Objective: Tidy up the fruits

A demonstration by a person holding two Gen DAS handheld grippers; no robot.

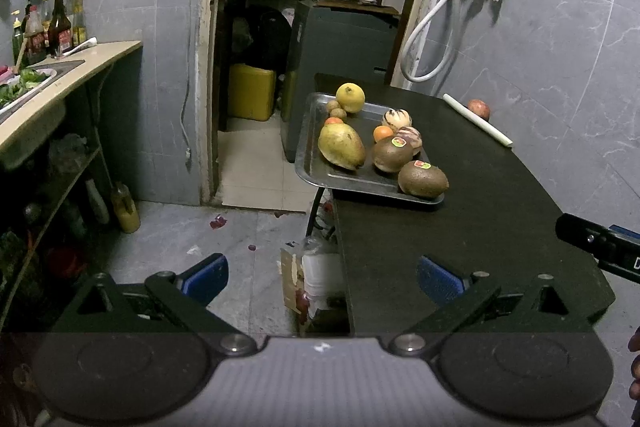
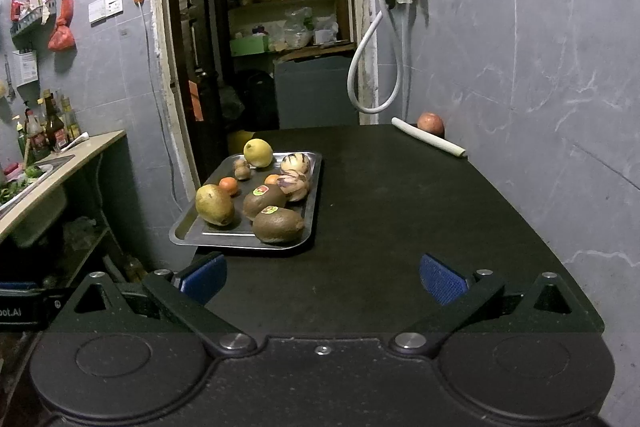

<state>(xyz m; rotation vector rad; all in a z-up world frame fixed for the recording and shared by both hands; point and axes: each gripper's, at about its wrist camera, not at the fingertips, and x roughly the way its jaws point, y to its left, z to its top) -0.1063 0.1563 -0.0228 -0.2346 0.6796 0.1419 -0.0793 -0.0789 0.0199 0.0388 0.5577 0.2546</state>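
Observation:
A metal tray (image 1: 316,131) (image 2: 188,231) sits on the left side of a black table (image 1: 480,227) (image 2: 400,227), overhanging its edge. On it lie a yellow-green mango (image 1: 341,146) (image 2: 214,205), a yellow lemon (image 1: 350,97) (image 2: 258,152), two brown kiwis (image 1: 423,178) (image 2: 278,225), striped pale melons (image 1: 395,119) (image 2: 296,163), small oranges and small brown fruits. A red pomegranate (image 1: 479,109) (image 2: 431,123) lies apart at the far wall. My left gripper (image 1: 322,279) is open and empty, near the table's front-left corner. My right gripper (image 2: 323,277) is open and empty over the table's front.
A white roll (image 1: 477,120) (image 2: 428,141) lies by the pomegranate. A counter (image 1: 72,83) with a sink and bottles stands at left. An open doorway (image 1: 304,27) is behind the table. A bottle and boxes sit on the floor.

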